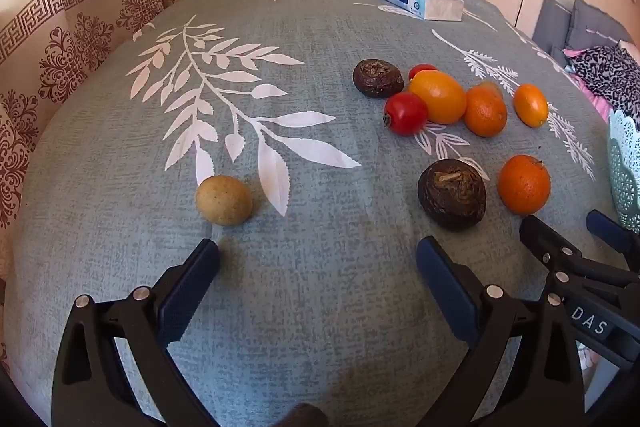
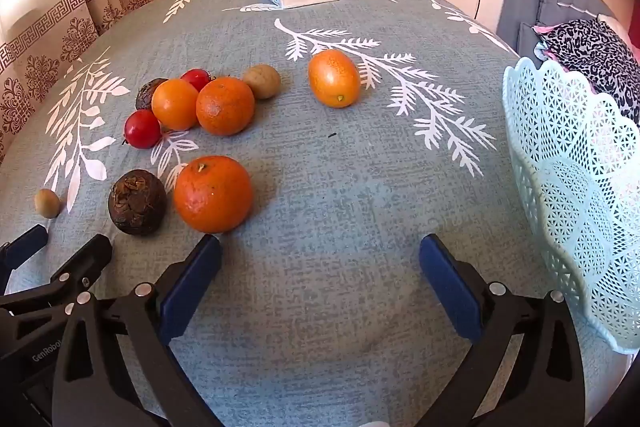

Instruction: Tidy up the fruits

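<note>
Two grippers, our left gripper [image 1: 318,251] and right gripper [image 2: 320,247], both hang wide apart holding nothing. Left to right on the table [image 2: 320,187]: tan fruit [image 1: 224,200], fruit pile [image 2: 192,107], mint basket [image 2: 568,187] at the right edge.

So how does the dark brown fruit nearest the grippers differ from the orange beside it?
The dark brown fruit is dull, with a rough, dried, flaky patch on top; the orange is bright, with a small stem scar. The dark brown fruit looks somewhat smaller than the orange. It also lies further toward the left gripper, while the orange sits just ahead of the right gripper. Both are roundish, lie loose on the tablecloth, and neither is gripped.
</note>
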`<act>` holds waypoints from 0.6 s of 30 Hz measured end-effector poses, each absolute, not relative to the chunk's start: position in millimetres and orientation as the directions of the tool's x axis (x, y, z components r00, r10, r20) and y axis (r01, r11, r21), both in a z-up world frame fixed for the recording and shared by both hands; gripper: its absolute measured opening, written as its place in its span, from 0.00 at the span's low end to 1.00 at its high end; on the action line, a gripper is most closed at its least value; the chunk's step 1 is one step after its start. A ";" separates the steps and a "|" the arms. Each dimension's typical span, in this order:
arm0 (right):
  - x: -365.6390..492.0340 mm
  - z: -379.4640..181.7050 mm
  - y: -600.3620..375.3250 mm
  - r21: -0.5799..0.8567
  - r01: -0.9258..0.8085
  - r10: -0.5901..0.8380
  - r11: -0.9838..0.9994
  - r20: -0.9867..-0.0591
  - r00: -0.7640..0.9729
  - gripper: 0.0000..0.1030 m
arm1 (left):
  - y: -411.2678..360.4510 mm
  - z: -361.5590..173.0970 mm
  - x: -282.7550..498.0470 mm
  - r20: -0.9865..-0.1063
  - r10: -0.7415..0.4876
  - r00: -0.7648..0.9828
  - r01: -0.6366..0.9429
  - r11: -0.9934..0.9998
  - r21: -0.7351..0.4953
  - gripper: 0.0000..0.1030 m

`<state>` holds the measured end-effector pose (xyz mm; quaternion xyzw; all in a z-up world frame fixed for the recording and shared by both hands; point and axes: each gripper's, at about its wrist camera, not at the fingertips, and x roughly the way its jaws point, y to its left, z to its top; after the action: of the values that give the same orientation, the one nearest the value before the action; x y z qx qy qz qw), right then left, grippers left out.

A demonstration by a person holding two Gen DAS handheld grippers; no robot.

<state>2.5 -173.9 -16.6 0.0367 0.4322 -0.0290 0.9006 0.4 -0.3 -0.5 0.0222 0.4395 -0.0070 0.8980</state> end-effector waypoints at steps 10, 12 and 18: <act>2.0 -15.9 -173.1 0.034 0.084 -0.026 0.996 -0.780 0.625 0.98 | -2.8 -0.6 0.4 -0.791 0.007 0.612 0.032 0.999 0.033 0.95; 2.1 -15.9 -174.3 0.034 0.084 -0.026 0.996 -0.780 0.625 0.98 | -1.1 -0.6 0.5 -0.792 0.004 0.611 0.032 0.999 0.030 0.95; 1.9 -15.8 -173.8 0.032 0.084 -0.028 0.996 -0.780 0.625 0.98 | -1.9 -0.5 0.9 -0.793 0.003 0.609 0.032 0.999 0.029 0.95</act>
<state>1.9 -173.8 -15.8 0.0326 0.4317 -0.0313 0.9009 0.9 -1.9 -0.5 0.0199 0.4420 -0.0081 0.8967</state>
